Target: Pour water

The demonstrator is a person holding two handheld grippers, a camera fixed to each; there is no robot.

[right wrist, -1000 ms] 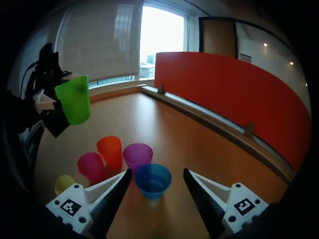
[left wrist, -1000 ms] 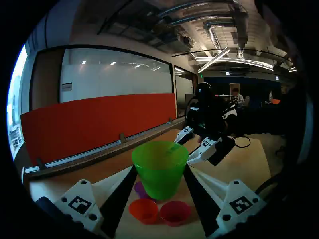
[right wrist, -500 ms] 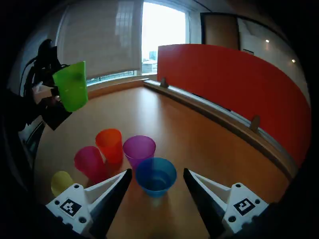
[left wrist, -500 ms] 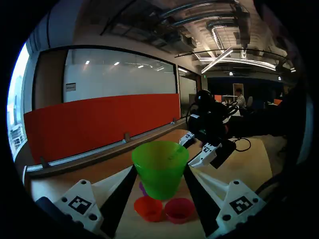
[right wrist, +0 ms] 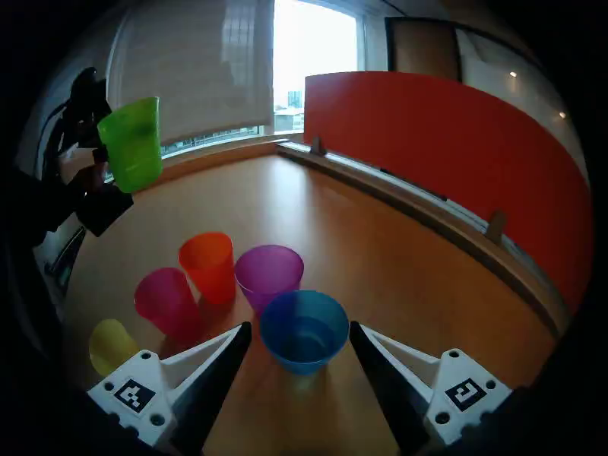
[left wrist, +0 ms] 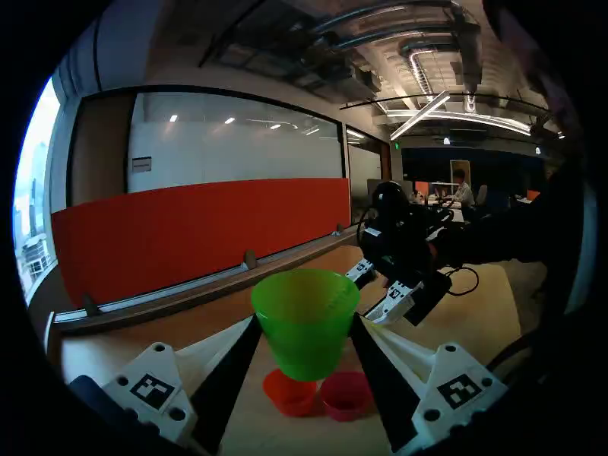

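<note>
My left gripper (left wrist: 305,319) is shut on a translucent green cup (left wrist: 305,338), held upright well above the wooden table (right wrist: 365,228). In the right gripper view the same green cup (right wrist: 132,144) hangs high at the far left. A blue cup (right wrist: 304,331) with a little water in it stands on the table between the fingers of my right gripper (right wrist: 298,328). That gripper is open, and its fingertips flank the cup's rim. In the left gripper view the right gripper (left wrist: 378,283) shows farther off, low over the table.
Purple (right wrist: 268,273), orange (right wrist: 207,266), pink (right wrist: 166,300) and yellow (right wrist: 112,346) cups stand clustered just left of the blue one. An orange-red partition (right wrist: 456,144) runs along the table's far edge. The orange cup (left wrist: 290,391) and pink cup (left wrist: 346,395) lie below the green cup.
The right gripper has moved forward, so the blue cup sits deeper between its fingers. The left gripper has lifted the green cup a little higher above the cluster of cups.
</note>
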